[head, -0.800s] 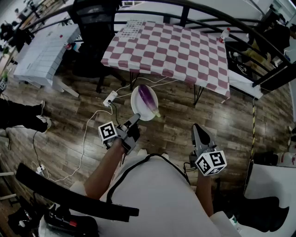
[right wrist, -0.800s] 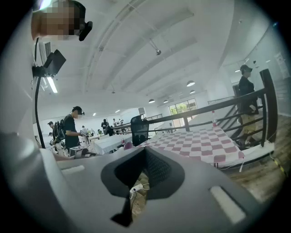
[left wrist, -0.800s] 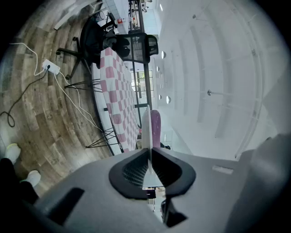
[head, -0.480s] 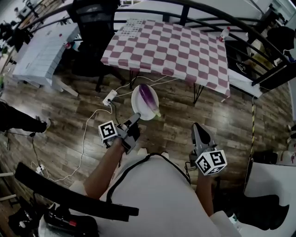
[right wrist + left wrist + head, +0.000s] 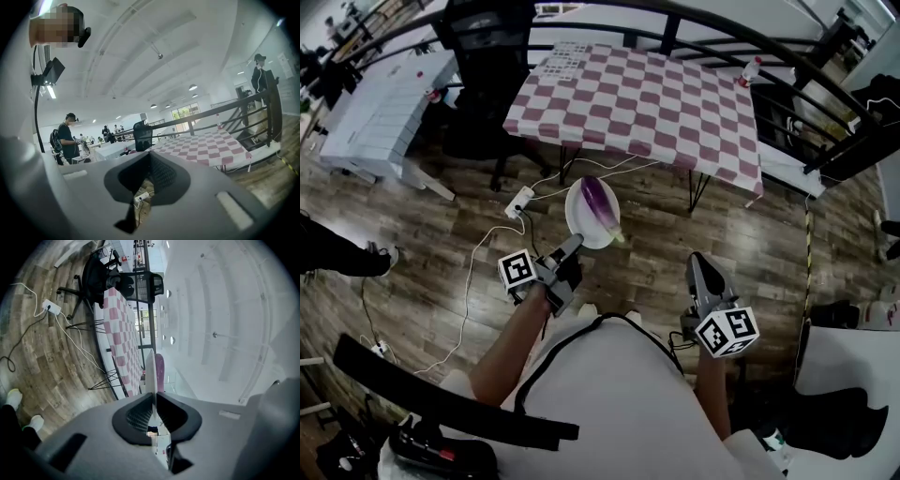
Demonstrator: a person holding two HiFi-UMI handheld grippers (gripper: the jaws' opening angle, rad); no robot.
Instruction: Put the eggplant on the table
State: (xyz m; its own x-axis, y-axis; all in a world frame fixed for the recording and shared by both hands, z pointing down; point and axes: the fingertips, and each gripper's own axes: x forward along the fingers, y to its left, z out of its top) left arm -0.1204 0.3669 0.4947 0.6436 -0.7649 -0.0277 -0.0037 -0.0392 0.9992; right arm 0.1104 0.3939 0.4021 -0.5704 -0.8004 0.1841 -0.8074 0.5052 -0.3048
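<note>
White shirt fabric (image 5: 619,403) is filling the bottom of the head view, with both of the person's forearms reaching forward from it. At the end of the left one, the left gripper (image 5: 574,244) is gripping the near rim of a white plate (image 5: 575,214). In the left gripper view the jaws are pressing on the plate (image 5: 150,373), which is showing edge-on as a thin pale blade between them. The purple eggplant (image 5: 599,199) is lying on this plate, its greenish stem end reaching the near-right rim, and in the left gripper view the eggplant (image 5: 160,373) is showing just beside the plate's edge.

Well apart to the right, the right gripper (image 5: 697,259) is hovering over the wooden floor (image 5: 656,267). Its jaws are meeting at the tips with nothing between them, as the right gripper view (image 5: 150,157) is showing.

Plate and eggplant are hanging in the air above the floor — short of the table, not resting on it. On the floor to the plate's left, a white power strip (image 5: 521,200) is lying with white cables (image 5: 473,281) trailing from it.

Farther on, the table (image 5: 647,94) is standing under a pink-and-white checked cloth. A black office chair (image 5: 483,56) is sitting at its left side, and a dark railing (image 5: 750,42) is curving past beyond — the same railing (image 5: 234,108) is crossing behind the table (image 5: 206,145) in the right gripper view.
</note>
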